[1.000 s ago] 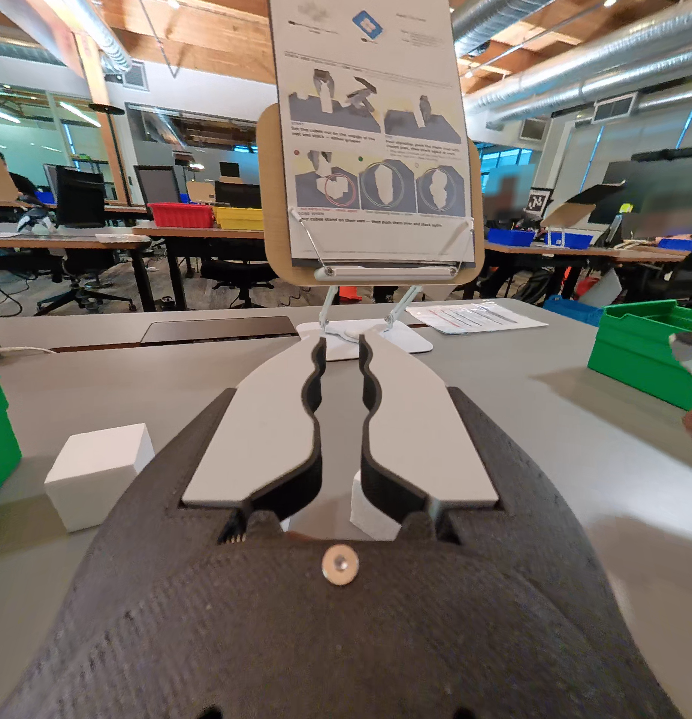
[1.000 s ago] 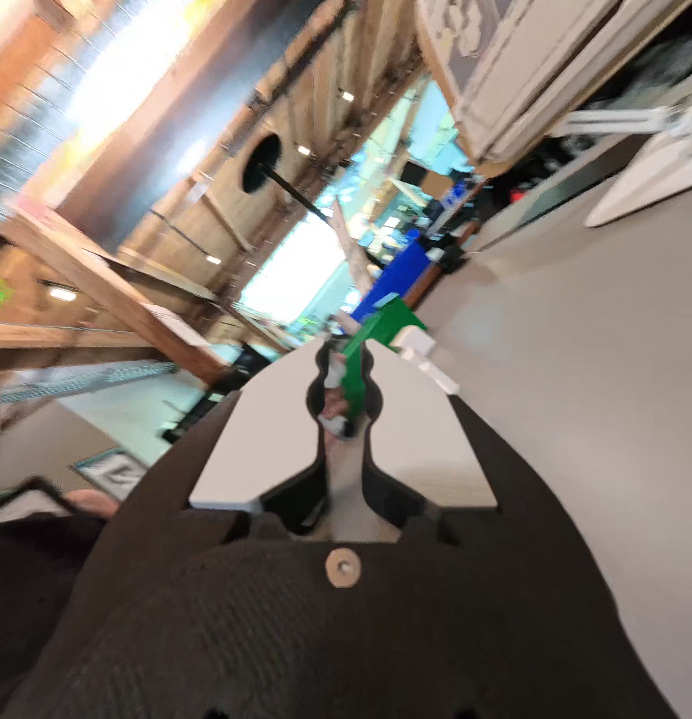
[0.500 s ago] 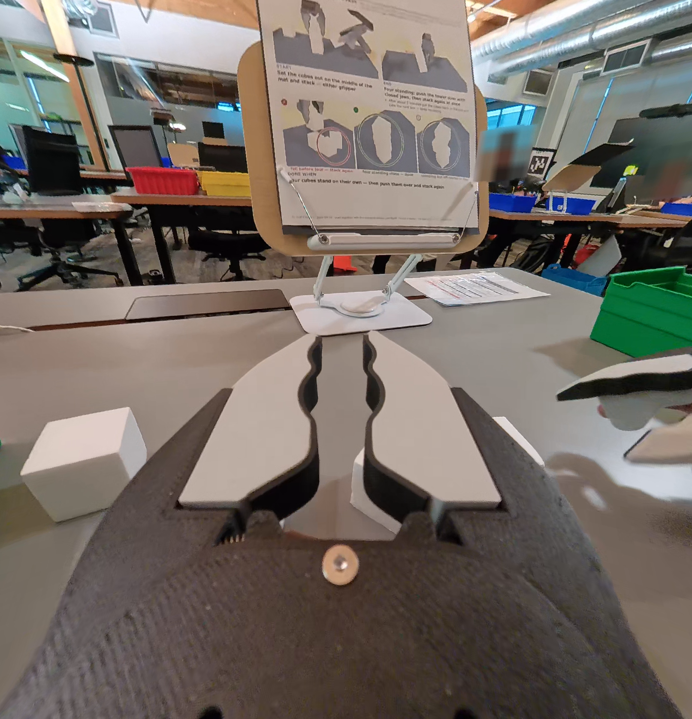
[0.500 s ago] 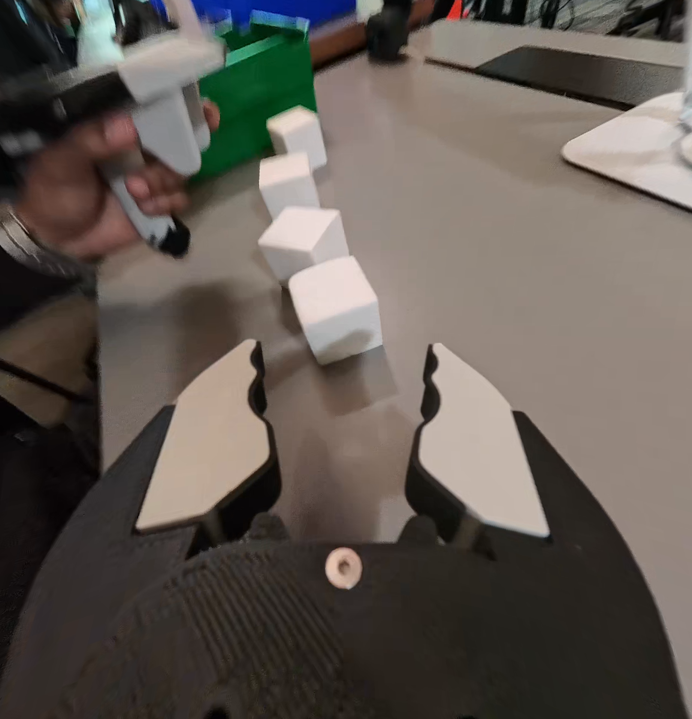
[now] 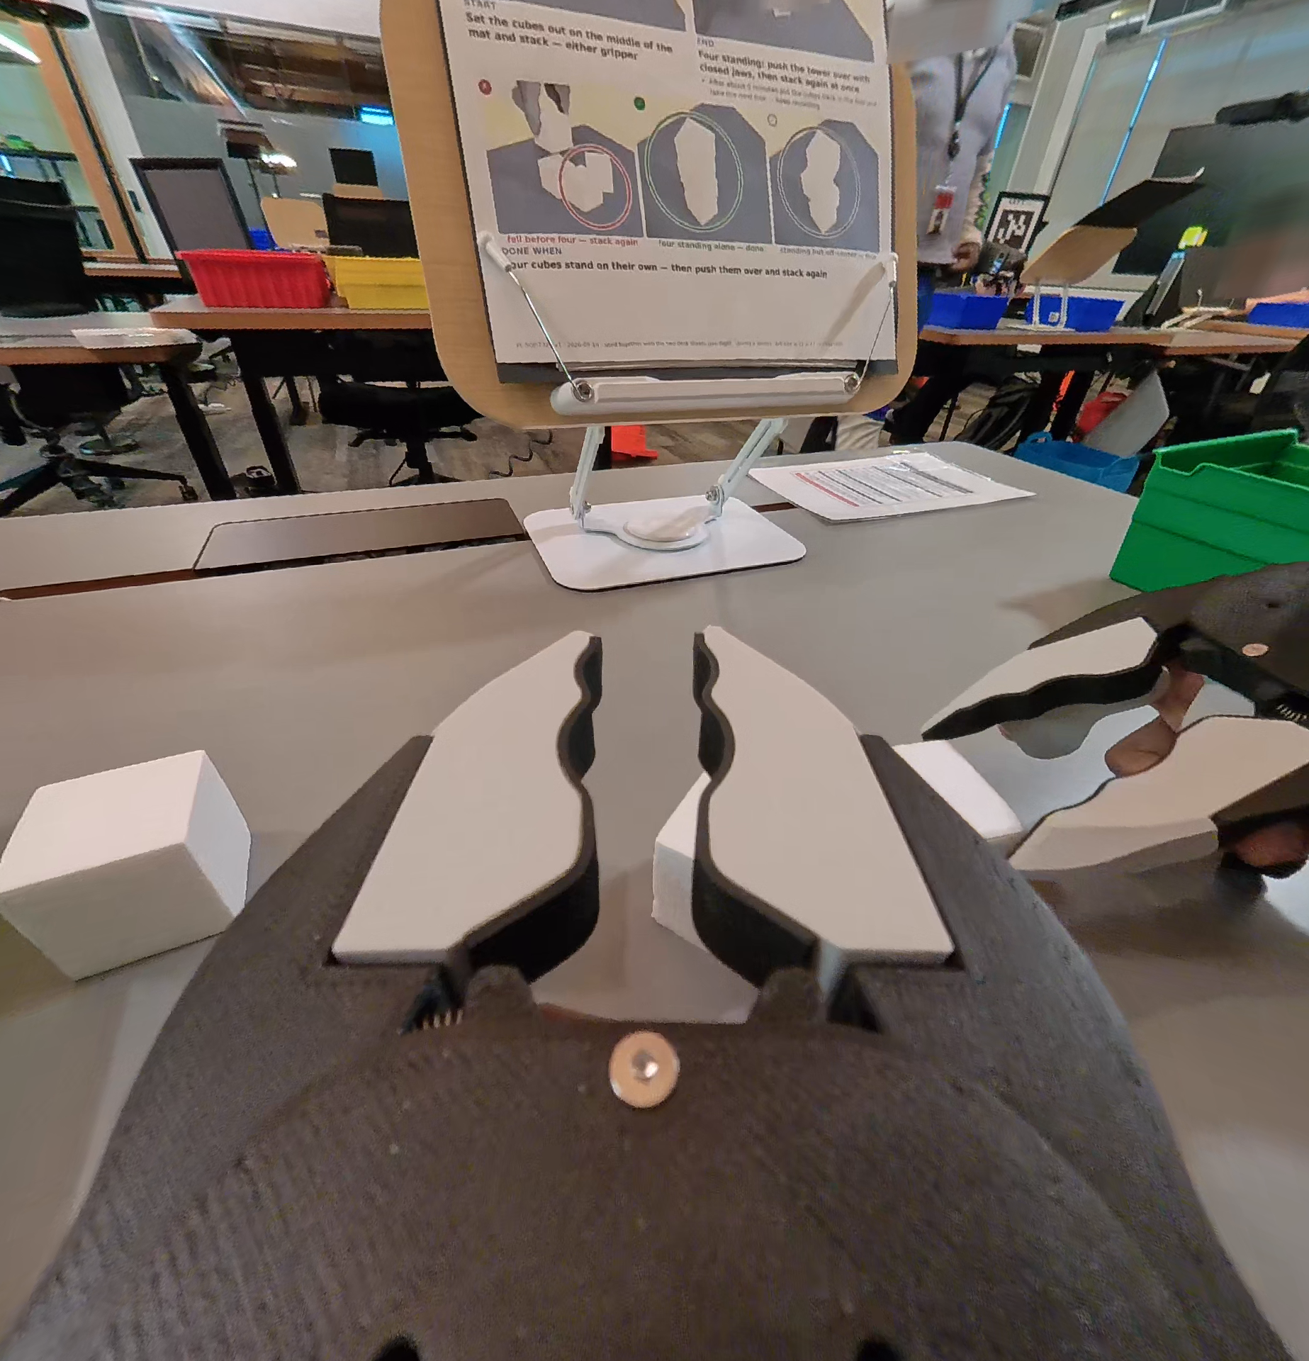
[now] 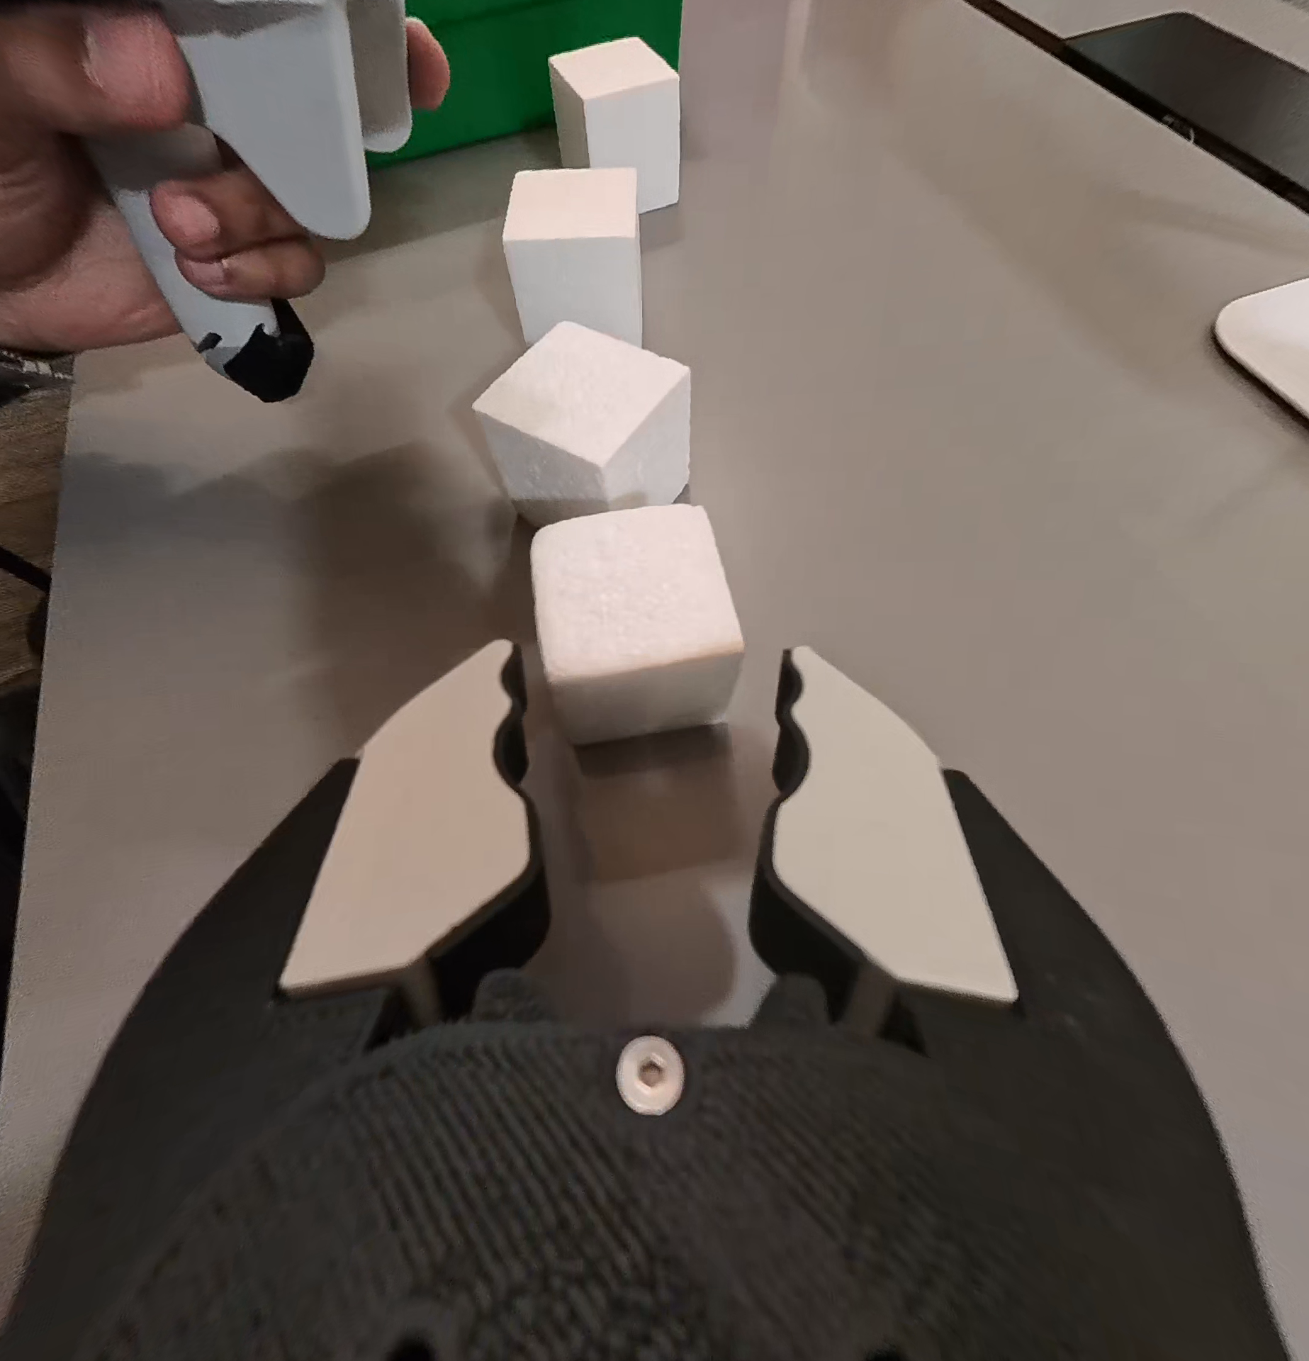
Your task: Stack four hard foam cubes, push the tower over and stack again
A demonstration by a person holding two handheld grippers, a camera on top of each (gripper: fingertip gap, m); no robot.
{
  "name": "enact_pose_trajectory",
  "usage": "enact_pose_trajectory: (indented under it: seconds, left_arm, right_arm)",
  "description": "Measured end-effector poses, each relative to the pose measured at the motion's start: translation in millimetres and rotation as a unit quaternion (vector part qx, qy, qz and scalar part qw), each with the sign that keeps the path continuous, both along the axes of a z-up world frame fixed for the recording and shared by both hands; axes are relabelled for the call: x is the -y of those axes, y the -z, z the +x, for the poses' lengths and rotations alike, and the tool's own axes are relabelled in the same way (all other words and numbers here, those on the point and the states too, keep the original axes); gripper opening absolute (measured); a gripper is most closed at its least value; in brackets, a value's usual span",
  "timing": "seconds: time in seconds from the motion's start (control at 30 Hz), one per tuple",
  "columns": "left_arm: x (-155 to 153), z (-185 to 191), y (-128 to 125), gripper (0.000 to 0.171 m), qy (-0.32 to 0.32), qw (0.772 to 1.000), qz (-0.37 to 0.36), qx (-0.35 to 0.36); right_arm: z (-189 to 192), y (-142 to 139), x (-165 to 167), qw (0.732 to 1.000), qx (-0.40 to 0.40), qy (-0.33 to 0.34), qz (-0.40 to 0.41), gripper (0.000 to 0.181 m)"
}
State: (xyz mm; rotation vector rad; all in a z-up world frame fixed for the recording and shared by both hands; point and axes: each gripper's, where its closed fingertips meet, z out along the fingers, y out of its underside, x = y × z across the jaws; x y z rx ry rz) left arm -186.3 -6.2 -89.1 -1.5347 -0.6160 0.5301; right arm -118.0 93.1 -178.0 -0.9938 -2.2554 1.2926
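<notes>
Lying in a line running away from the wide-spread right gripper, four white foam cubes on grey table, left gripper narrowly parted, printed sheet on stand.

You have four white foam cubes on the counter, two grippers, one green bin, one document stand.

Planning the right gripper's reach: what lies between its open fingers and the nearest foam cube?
Only bare grey table. In the right wrist view the right gripper is open, and the nearest cube sits just ahead of its fingertips, nothing between.
</notes>
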Motion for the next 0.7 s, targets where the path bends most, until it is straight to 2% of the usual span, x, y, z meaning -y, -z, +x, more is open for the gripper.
enact_pose_trajectory:
  seconds: [0.1, 0.13, 0.2, 0.23, 0.53, 0.7]
  left_arm:
    - [-0.4, 0.5, 1.4, 0.025, 0.002, 1.0, -0.003, 0.003]
    - [-0.1, 0.4, 1.4, 0.025, 0.002, 1.0, -0.002, 0.005]
    - [0.9, -0.3, 1.8, 0.025, 0.001, 1.0, 0.0, 0.009]
    - [1.4, -0.8, 2.2, 0.025, 0.0, 1.0, 0.001, 0.011]
    - [4.4, -2.3, 1.6, 0.025, -0.002, 1.0, 0.01, 0.02]
    - [4.1, -2.1, 1.9, 0.025, -0.002, 1.0, 0.008, 0.019]
  right_arm:
    - [2.1, 1.9, -2.2, 1.0, -0.003, 0.002, 0.013, 0.05]
    - [2.8, 1.0, -1.8, 1.0, -0.007, 0.001, 0.013, 0.05]
    - [3.2, -1.6, -3.0, 1.0, -0.016, 0.004, 0.011, 0.03]
    - [3.4, -3.8, -3.7, 1.0, -0.022, 0.006, 0.006, 0.027]
    - [5.9, -10.6, -16.9, 0.999, -0.024, 0.021, -0.015, 0.035]
    - [8.2, -8.5, -12.5, 0.999, -0.014, 0.016, -0.026, 0.05]
